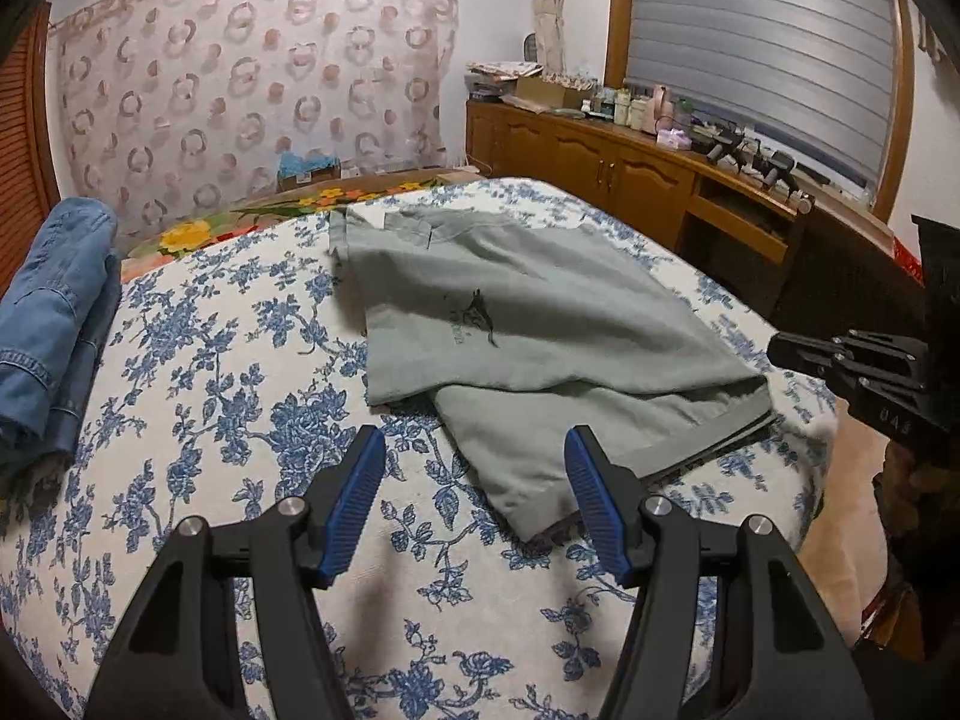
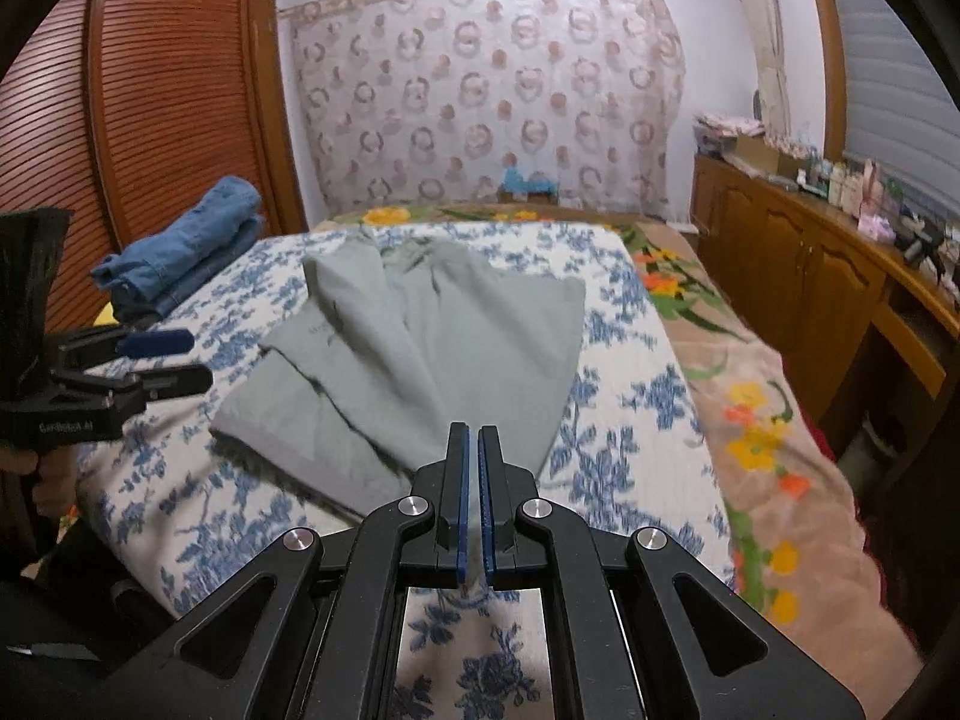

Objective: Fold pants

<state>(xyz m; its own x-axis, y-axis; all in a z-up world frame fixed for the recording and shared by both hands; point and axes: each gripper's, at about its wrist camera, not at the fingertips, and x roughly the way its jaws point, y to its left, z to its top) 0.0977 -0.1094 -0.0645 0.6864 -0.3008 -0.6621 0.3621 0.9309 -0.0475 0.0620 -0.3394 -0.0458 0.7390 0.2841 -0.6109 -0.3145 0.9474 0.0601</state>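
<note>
Left tongs [image 1: 474, 450] spread apart and empty, right tongs [image 2: 474, 438] pressed together, both angled downward

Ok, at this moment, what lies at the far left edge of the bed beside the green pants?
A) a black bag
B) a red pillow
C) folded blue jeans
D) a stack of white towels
C: folded blue jeans sit at the left edge of the bed, apart from the green pants, and both wrist views show them.
</note>
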